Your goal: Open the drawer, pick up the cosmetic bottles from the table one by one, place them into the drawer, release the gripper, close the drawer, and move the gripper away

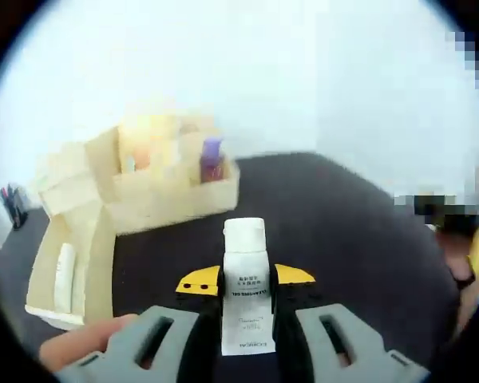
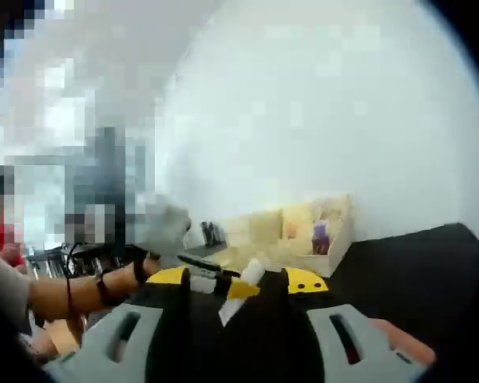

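Between left tool (image 1: 245, 281) tips: white tube (image 1: 245, 283) (upright).

Left gripper view looked forward and down along its claw (image 1: 245, 281) over the dark tabletop (image 1: 343, 231), facing the wooden organizer (image 1: 144, 187) near a white wall; the open drawer (image 1: 68, 267) sat left of frame. Right gripper view sat lower, nearly level with the tabletop (image 2: 415, 255), facing the organizer (image 2: 303, 227) from farther off. Both views shared the organizer, tabletop and wall.
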